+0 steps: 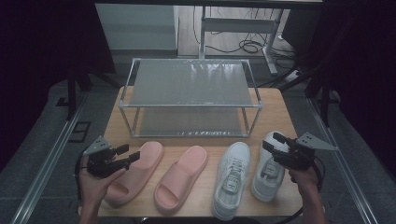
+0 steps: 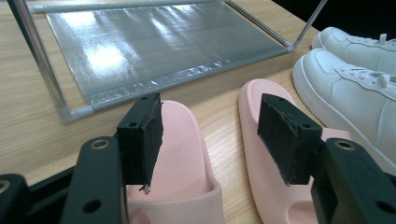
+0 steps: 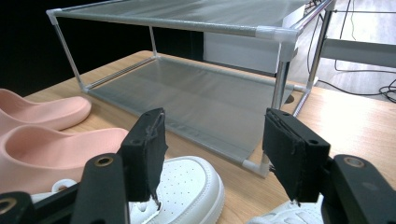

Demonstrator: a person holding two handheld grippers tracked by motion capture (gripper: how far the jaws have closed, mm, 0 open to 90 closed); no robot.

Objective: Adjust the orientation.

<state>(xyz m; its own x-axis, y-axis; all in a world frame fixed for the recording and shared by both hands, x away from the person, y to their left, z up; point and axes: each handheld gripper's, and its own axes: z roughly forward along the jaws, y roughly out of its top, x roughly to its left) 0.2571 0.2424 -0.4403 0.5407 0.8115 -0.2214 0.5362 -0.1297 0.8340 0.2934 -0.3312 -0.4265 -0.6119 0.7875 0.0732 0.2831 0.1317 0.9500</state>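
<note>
With both the left gripper [image 1: 133,156] and right gripper [image 1: 272,141] wide and empty, the slippers [image 1: 140,170] and sneakers [image 1: 232,179] before the rack [image 1: 190,105] may slide if pinched off-centre

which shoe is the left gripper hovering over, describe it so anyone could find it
Start at the two-tier shoe rack at the back of the wooden table. Four shoes lie in front; it is the leftmost pink slide, under the left gripper, beside its twin rather than the white sneakers.

The wooden worktop [image 1: 280,116] stands on grey floor [image 1: 37,135]. Black curtains [image 1: 42,42] flank it. Behind: a white desk frame [image 1: 243,25] and loose cables [image 1: 247,46].
</note>
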